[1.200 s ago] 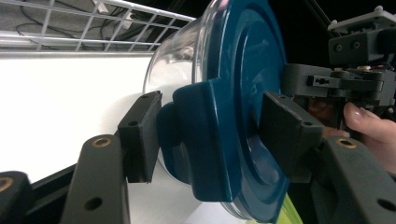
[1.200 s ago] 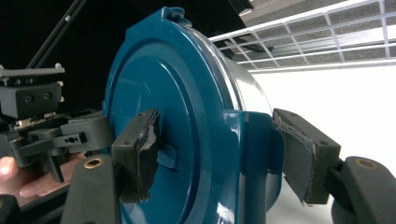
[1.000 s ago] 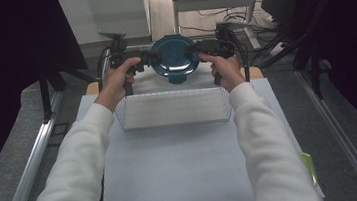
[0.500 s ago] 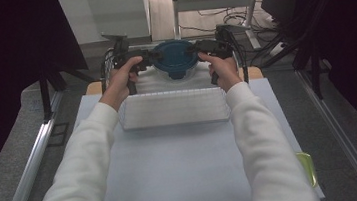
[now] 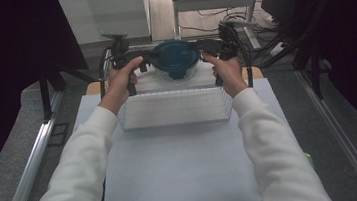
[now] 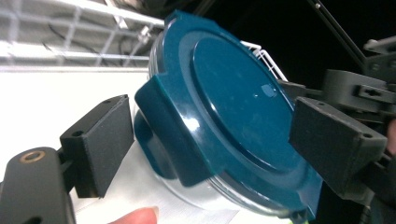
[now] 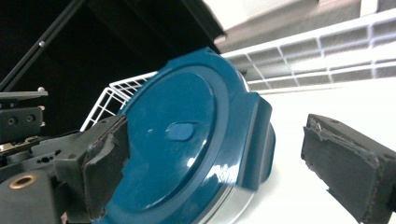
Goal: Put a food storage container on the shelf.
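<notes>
Container [image 5: 177, 60] with a dark teal lid sits at the far end of the table, beyond a white wire basket [image 5: 174, 107], between two hand-held grippers. At the left, the left hand [image 5: 123, 79] holds the left gripper [image 5: 148, 58], which points inward at the container's left side. In the left gripper view its jaws stand spread on either side of the lid [image 6: 233, 116], with one lid latch [image 6: 175, 135] between them; whether the pads touch it cannot be told. At the right, the right hand [image 5: 227, 70] holds the right gripper [image 5: 205, 46] against the container's other side. In the right gripper view its jaws are also spread wide around the lid's edge, and the right-hand pad [image 7: 345, 163] stands clear of it.
</notes>
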`<state>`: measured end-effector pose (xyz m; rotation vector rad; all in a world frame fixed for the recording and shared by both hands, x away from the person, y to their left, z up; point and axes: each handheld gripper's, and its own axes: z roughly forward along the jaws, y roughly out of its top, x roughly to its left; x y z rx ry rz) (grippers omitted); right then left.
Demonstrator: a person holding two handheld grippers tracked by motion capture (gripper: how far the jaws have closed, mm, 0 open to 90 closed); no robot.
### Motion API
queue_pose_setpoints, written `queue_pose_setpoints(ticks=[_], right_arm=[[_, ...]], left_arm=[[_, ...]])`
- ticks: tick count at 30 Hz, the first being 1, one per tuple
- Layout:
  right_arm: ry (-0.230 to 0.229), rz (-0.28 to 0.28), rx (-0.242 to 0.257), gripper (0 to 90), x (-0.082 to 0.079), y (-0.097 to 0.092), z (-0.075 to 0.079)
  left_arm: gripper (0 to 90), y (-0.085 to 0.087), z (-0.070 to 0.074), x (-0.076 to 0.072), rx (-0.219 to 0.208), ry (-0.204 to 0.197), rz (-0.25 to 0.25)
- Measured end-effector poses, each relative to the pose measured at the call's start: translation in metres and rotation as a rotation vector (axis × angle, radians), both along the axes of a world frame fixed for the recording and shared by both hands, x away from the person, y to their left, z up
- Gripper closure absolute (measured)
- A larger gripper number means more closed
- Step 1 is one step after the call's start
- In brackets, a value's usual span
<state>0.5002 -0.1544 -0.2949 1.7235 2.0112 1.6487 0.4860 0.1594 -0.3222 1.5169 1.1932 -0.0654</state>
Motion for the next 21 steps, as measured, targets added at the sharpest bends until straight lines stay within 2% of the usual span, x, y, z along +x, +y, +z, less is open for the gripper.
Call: queue_pose_setpoints(ticks=[1, 3, 7, 10, 13, 14, 17, 20, 21], right_arm=[[-0.006, 0.005, -0.001, 7.7, -0.004, -0.001, 0.002], [-0.031, 0.001, -0.035, 7.8, -0.014, -0.003, 0.005], [-0.096, 0.001, -0.085, 9.3, -0.034, -0.006, 0.012], [-0.127, 0.013, -0.119, 10.9, -0.049, -0.010, 0.015], [-0.167, 0.027, -0.156, 12.8, -0.063, -0.016, 0.017], [-0.177, 0.039, -0.166, 13.4, -0.070, -0.019, 0.016], [-0.191, 0.063, -0.179, 15.5, -0.086, -0.028, 0.012], [-0.198, 0.095, -0.186, 17.4, -0.104, -0.035, 0.004], [-0.206, 0.117, -0.204, 18.4, -0.118, -0.038, -0.004]], left_arm=[[14.3, 0.001, 0.002, -0.003, 0.004, -0.012, 0.007], [13.9, 0.004, 0.007, -0.011, 0.024, -0.032, 0.019], [13.4, 0.007, 0.014, -0.037, 0.099, -0.119, 0.029], [13.7, 0.009, 0.015, -0.057, 0.101, -0.146, 0.018], [14.1, 0.010, 0.014, -0.081, 0.133, -0.189, 0.007], [14.2, 0.010, 0.012, -0.088, 0.136, -0.201, -0.001], [14.5, 0.012, 0.000, -0.109, 0.085, -0.197, -0.031], [15.4, 0.009, -0.013, -0.130, 0.093, -0.213, -0.051], [16.0, 0.009, -0.018, -0.138, 0.107, -0.220, -0.060]])
